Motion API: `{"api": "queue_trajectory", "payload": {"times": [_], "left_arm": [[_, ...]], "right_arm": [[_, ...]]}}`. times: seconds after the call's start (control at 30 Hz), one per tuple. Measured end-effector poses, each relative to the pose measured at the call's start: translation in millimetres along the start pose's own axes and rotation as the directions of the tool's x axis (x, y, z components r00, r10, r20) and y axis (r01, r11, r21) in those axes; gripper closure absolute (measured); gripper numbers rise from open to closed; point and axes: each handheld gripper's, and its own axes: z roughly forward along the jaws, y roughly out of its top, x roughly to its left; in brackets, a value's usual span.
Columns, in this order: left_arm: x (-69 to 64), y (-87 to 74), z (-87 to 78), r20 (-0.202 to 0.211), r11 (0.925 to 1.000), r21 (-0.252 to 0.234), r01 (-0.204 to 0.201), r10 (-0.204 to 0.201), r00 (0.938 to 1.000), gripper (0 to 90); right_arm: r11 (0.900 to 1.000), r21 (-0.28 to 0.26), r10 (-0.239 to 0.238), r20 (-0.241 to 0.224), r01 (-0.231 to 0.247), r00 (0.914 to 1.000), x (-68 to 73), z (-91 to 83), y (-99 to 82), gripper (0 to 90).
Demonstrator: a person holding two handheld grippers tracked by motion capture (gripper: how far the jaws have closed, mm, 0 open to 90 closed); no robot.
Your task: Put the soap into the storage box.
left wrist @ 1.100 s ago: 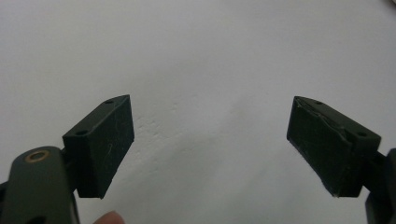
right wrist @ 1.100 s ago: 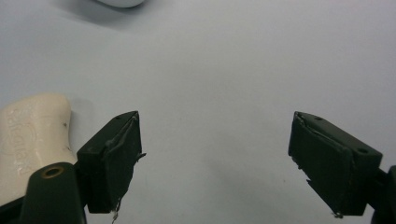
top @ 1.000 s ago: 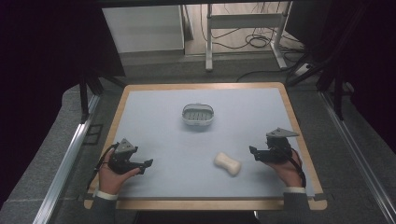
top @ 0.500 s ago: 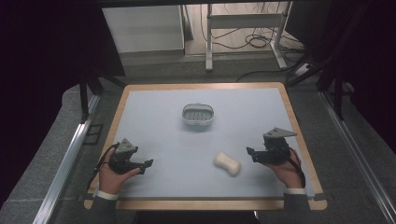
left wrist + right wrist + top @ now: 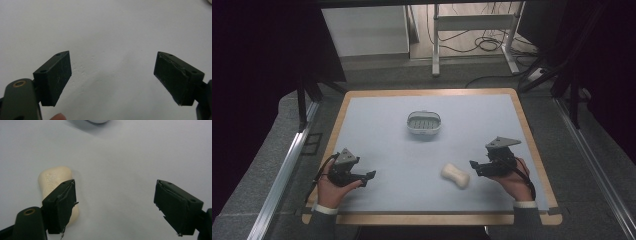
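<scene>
Pale blue mat [image 5: 392, 150] inside a wooden table rim [image 5: 427, 93], grey floor around it, dark on both flanks, cables [image 5: 484, 42] and white desk legs [image 5: 435, 45] beyond. Cream soap bar [image 5: 455, 175] lies near the front right, soap dish [image 5: 424, 123] sits further back at centre. Right gripper [image 5: 473, 166] just beside the soap, jaws wide apart, nothing between. Left gripper [image 5: 369, 176] front left, jaws apart over bare mat

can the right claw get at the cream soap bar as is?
Probably yes. The right claw stands open just beside the cream, waisted soap bar, with bare pale-blue table mat between them. In the right gripper view the bar lies off to one jaw's side, so it needs a small sideways shift.
</scene>
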Motion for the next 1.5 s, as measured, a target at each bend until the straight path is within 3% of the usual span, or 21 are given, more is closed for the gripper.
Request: {"api": "queue_trajectory", "payload": {"times": [0.4,0.63,0.87,1.0,1.2,1.5], "left_arm": [[-2.7,2.0,0.9,0.003,0.9999,-0.003,-0.011,0.011,0.9999,15.1],[-2.7,1.7,1.2,0.004,1.0000,-0.002,-0.010,0.010,0.9999,15.1],[-3.0,1.5,2.1,0.002,1.0000,0.000,-0.010,0.010,0.9999,15.1],[-4.2,1.4,3.5,0.005,0.9999,0.005,-0.012,0.012,0.9999,15.1],[-3.2,1.4,2.5,0.004,0.9999,0.002,-0.012,0.012,0.9999,15.1],[-3.8,1.3,3.7,0.006,0.9999,0.005,-0.013,0.013,0.9999,15.1]], "right_arm": [[0.9953,0.078,-0.053,-0.046,0.056,0.9975,17.6,3.5,11.2,18.1],[0.9836,0.148,-0.088,-0.105,0.103,0.9906,31.2,11.0,20.2,21.8],[0.9735,0.189,-0.107,-0.122,0.129,0.9868,37.6,16.8,26.1,22.0],[0.9728,0.202,-0.092,-0.113,0.114,0.9893,38.9,20.7,28.1,21.8],[0.9638,0.236,-0.095,-0.131,0.124,0.9869,42.7,27.1,29.0,22.2],[0.9545,0.257,-0.117,-0.144,0.151,0.9827,49.7,34.3,32.8,22.8]]}}
